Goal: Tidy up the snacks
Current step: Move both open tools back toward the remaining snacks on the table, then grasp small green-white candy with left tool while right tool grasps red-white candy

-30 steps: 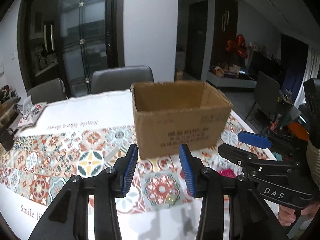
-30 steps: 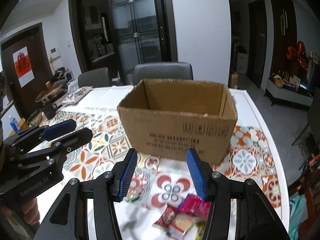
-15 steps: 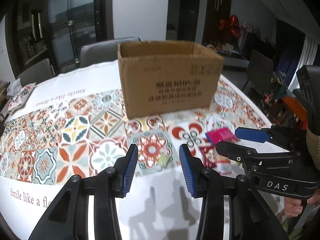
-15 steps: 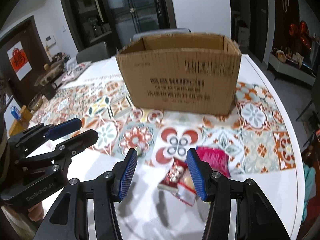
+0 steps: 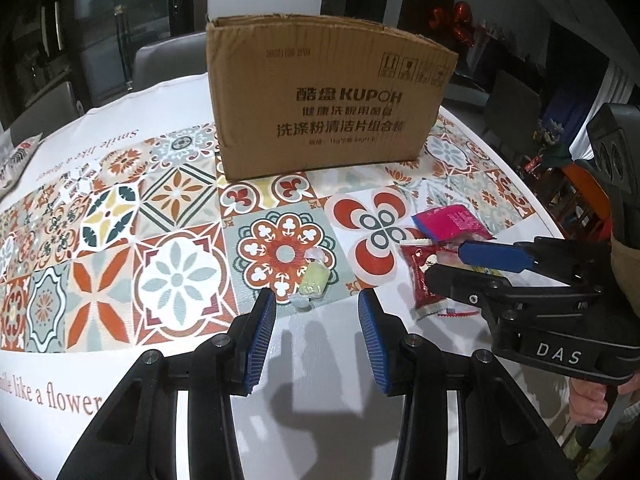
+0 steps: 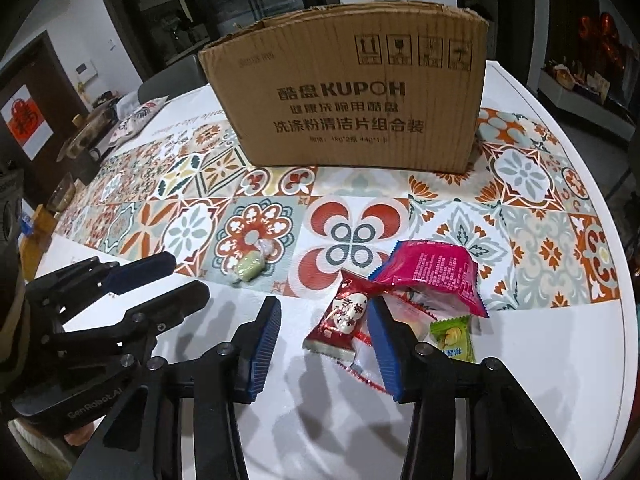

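Both grippers hover with jaws released: left gripper (image 5: pixel 316 336) just short of the green candy (image 5: pixel 314 285), right gripper (image 6: pixel 326 350) beside the red snack packet (image 6: pixel 344 320); cardboard box (image 6: pixel 352 108) beyond.

right tool (image 6: pixel 324 344) open over red snack (image 6: pixel 340 320), probably untouched

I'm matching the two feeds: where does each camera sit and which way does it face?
Left wrist: on the left gripper, facing the cardboard box over a green candy; the right gripper shows.
Right wrist: on the right gripper, facing the box above the red packet; the left gripper shows.
Shared: box, candy, packets, tablecloth.
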